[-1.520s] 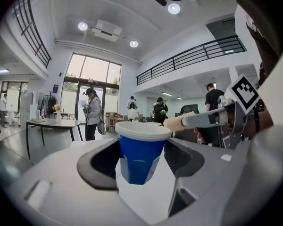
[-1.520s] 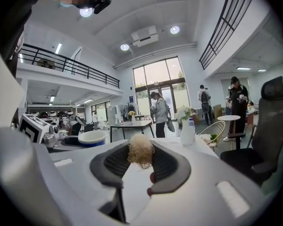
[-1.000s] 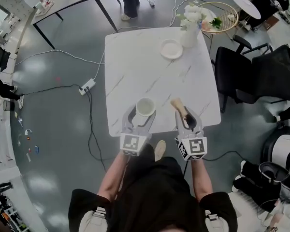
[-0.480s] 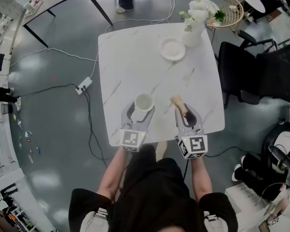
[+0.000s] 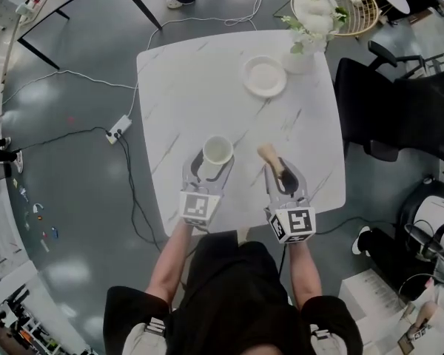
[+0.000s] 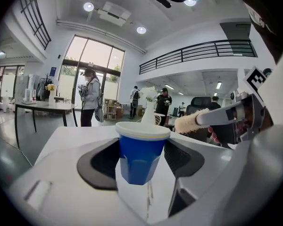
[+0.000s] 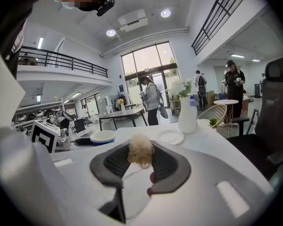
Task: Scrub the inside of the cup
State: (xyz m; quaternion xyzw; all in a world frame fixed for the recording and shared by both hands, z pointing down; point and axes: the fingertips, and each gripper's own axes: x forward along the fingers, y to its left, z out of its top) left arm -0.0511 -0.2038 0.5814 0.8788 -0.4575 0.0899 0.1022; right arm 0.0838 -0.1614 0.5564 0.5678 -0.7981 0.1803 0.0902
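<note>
Cup [image 5: 217, 152], blue with a white rim, upright: clamped between the jaws of the left gripper [image 5: 212, 168], by the near edge of the tabletop [image 5: 185, 87], left of middle. Brush [image 5: 270, 156], bristled head forward: clamped by its handle in the jaws of the right gripper [image 5: 281, 171], near the cup but apart from it. Plate [image 5: 264, 76] and vase [image 5: 308, 41] of flowers: set by the far right corner.
</note>
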